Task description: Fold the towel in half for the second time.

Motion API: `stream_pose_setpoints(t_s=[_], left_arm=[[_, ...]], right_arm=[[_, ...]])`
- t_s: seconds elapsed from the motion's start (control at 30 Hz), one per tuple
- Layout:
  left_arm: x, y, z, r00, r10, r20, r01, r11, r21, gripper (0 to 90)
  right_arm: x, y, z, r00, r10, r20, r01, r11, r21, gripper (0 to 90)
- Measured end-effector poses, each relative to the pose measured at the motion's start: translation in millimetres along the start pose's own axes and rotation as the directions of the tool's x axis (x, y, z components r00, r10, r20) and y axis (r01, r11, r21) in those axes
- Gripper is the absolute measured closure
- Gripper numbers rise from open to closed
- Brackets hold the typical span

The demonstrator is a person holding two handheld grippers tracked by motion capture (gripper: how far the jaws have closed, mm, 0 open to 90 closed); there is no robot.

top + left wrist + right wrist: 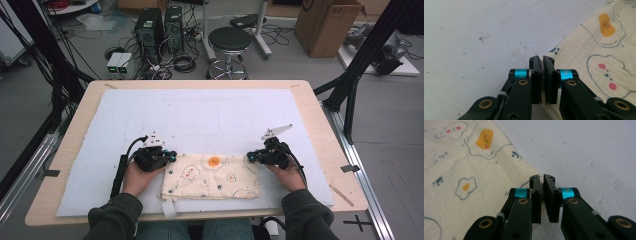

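The left gripper (pixel 541 58) has its two black jaws drawn together, and they seem to pinch the cloth's corner, though the jaws hide the contact itself. The cream cloth (pixel 599 67), printed with outlined shapes, spreads right of the fingertips. The white mat (pixel 479 37), lightly speckled, lies to their left and beyond them.

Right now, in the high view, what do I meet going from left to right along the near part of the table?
Left gripper, shut on the cloth's far left corner → cream printed cloth → right gripper, shut on its far right corner → bare white mat → wooden table edge.
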State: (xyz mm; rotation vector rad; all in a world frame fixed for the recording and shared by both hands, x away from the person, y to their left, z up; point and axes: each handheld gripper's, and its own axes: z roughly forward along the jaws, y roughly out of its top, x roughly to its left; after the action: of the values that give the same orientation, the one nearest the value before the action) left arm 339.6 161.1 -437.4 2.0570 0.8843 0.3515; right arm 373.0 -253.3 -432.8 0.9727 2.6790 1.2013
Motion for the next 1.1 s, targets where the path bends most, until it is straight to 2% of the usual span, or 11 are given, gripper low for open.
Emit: stream_pose_setpoints(t_s=[0.17,0.2,0.23,0.33,0.43,0.57,0.67,0.77,0.87,0.93,1.1], left_arm=[[11.3,2.9,-6.1,0.9992,-0.024,-0.033,0.023,0.9993,-0.030,85.7],[14.0,4.3,-6.2,0.9988,-0.036,-0.033,0.035,0.9990,-0.027,85.7],[16.6,6.6,-6.4,0.9989,-0.022,-0.042,0.021,0.9996,-0.020,85.6],[24.6,14.4,-8.9,0.9975,-0.041,-0.058,0.039,0.9981,-0.049,85.7],[33.7,22.8,-8.5,0.9961,-0.044,-0.076,0.039,0.9977,-0.056,85.7],[45.2,26.8,-5.3,0.9930,-0.074,-0.091,0.064,0.9915,-0.114,85.6],[51.6,22.9,1.5,0.9920,-0.088,-0.090,0.077,0.9908,-0.111,85.5],[54.2,20.7,8.3,0.9920,-0.080,-0.098,0.070,0.9926,-0.100,85.6],[57.3,19.0,12.1,0.9912,-0.087,-0.100,0.077,0.9922,-0.098,85.6],[60.1,17.8,11.7,0.9905,-0.099,-0.096,0.089,0.9906,-0.105,85.5],[56.5,19.9,5.2,0.9936,-0.089,-0.070,0.078,0.9874,-0.138,85.4]], right_arm=[[-2.8,14.7,5.8,1.0000,-0.007,-0.004,0.007,1.000,-0.007,85.1],[-3.6,18.0,7.4,0.9999,-0.015,0.001,0.015,1.000,-0.008,85.0],[-4.2,21.5,8.6,0.9999,-0.014,0.007,0.014,1.000,-0.009,85.0],[-7.9,33.9,11.9,0.9993,-0.023,0.030,0.023,1.000,-0.019,85.0],[-14.0,47.0,13.6,0.9988,-0.013,0.047,0.015,0.999,-0.035,85.0],[-24.8,59.7,18.2,0.9973,0.014,0.072,-0.010,0.998,-0.061,85.0],[-34.7,61.0,25.6,0.9961,0.036,0.080,-0.030,0.996,-0.080,85.0],[-43.1,56.8,37.3,0.9939,0.077,0.079,-0.074,0.996,-0.047,85.0],[-45.9,55.4,44.0,0.9927,0.094,0.076,-0.091,0.995,-0.043,85.0],[-46.0,56.0,43.3,0.9930,0.096,0.070,-0.092,0.994,-0.058,85.0],[-46.3,56.5,35.4,0.9937,0.101,0.049,-0.095,0.990,-0.104,85.0]])
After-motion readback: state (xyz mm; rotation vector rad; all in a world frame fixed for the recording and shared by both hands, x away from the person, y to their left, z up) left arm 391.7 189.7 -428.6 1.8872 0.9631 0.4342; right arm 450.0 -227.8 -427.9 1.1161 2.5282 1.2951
